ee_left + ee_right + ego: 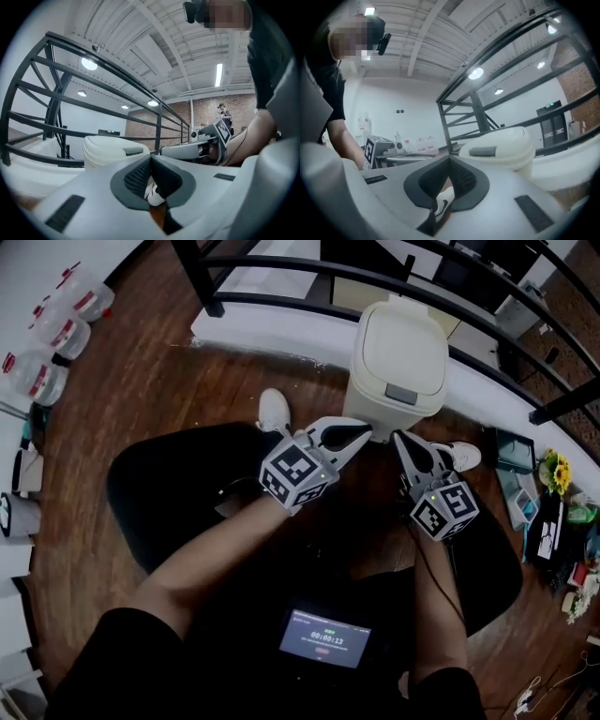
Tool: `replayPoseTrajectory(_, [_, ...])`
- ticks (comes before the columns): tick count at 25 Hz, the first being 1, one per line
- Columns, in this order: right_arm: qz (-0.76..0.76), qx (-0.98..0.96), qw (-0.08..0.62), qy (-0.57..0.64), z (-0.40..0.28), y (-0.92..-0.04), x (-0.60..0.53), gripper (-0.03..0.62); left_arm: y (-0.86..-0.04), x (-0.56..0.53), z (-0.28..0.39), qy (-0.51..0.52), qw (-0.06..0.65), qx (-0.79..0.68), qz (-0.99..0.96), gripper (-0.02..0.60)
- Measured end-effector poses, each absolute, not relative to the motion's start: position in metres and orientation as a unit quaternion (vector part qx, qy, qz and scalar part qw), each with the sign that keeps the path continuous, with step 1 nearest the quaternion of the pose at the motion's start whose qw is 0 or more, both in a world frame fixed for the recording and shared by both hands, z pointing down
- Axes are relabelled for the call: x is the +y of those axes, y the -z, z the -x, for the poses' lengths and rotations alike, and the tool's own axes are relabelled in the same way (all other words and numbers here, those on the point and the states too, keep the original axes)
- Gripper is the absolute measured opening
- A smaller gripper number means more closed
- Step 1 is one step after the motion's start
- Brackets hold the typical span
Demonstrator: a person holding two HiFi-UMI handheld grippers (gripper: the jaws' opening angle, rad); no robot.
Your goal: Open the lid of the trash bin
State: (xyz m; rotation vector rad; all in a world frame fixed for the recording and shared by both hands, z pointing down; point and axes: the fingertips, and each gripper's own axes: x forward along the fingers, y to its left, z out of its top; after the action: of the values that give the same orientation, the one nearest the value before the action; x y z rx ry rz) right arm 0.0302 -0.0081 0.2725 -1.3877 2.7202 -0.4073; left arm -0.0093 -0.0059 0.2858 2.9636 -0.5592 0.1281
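Observation:
A cream trash bin point(398, 362) stands on the wooden floor against a white ledge, lid down, with a grey push tab point(401, 395) at its front edge. My left gripper point(364, 432) is shut and empty, its tips just short of the bin's front left side. My right gripper point(402, 438) is also shut and empty, tips near the bin's front base. In the left gripper view the bin point(110, 147) lies ahead left of the closed jaws, with the right gripper point(208, 143) alongside. In the right gripper view the bin point(506, 145) sits ahead right.
A black metal railing point(309, 273) and white ledge point(272, 334) run behind the bin. Plastic bottles point(56, 329) lie at the far left. Two white shoes point(273, 412) point(459, 456) flank the bin. Clutter with a sunflower point(560, 472) is at the right. A timer screen point(323, 638) hangs below.

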Motion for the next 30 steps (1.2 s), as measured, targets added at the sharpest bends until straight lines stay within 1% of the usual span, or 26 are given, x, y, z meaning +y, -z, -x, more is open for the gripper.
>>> replayPoseTrajectory(6, [0.421, 0.902, 0.007, 0.093, -0.013, -0.208, 0.038, 0.020, -0.220, 0.036, 0.028, -0.013, 0.068, -0.161, -0.985, 0.038])
replayPoseTrajectory(11, [0.420, 0.902, -0.003, 0.095, 0.000, -0.189, 0.068, 0.020, -0.195, 0.065, 0.032, -0.009, 0.061, -0.154, -0.986, 0.038])
replayPoseTrajectory(15, [0.432, 0.900, 0.006, 0.052, 0.002, -0.185, 0.074, 0.020, -0.192, 0.073, 0.023, -0.004, 0.033, -0.144, -0.989, 0.038])
replayPoseTrajectory(17, [0.436, 0.898, 0.023, 0.048, 0.000, -0.187, 0.071, 0.020, -0.192, 0.070, 0.022, 0.011, 0.021, -0.148, -0.989, 0.038])
replayPoseTrajectory(20, [0.439, 0.895, 0.051, 0.057, -0.004, -0.189, 0.069, 0.020, -0.197, 0.063, 0.021, 0.029, 0.046, -0.156, -0.986, 0.038])
replayPoseTrajectory(21, [0.438, 0.895, 0.056, 0.056, -0.004, -0.189, 0.067, 0.020, -0.199, 0.061, 0.020, 0.025, 0.044, -0.157, -0.986, 0.038])
replayPoseTrajectory(23, [0.436, 0.897, 0.057, 0.046, -0.002, -0.191, 0.066, 0.020, -0.203, 0.059, 0.019, 0.013, 0.029, -0.157, -0.987, 0.038])
replayPoseTrajectory(30, [0.432, 0.900, 0.041, 0.032, 0.001, -0.201, 0.070, 0.020, -0.207, 0.059, 0.016, 0.007, 0.024, -0.163, -0.986, 0.038])
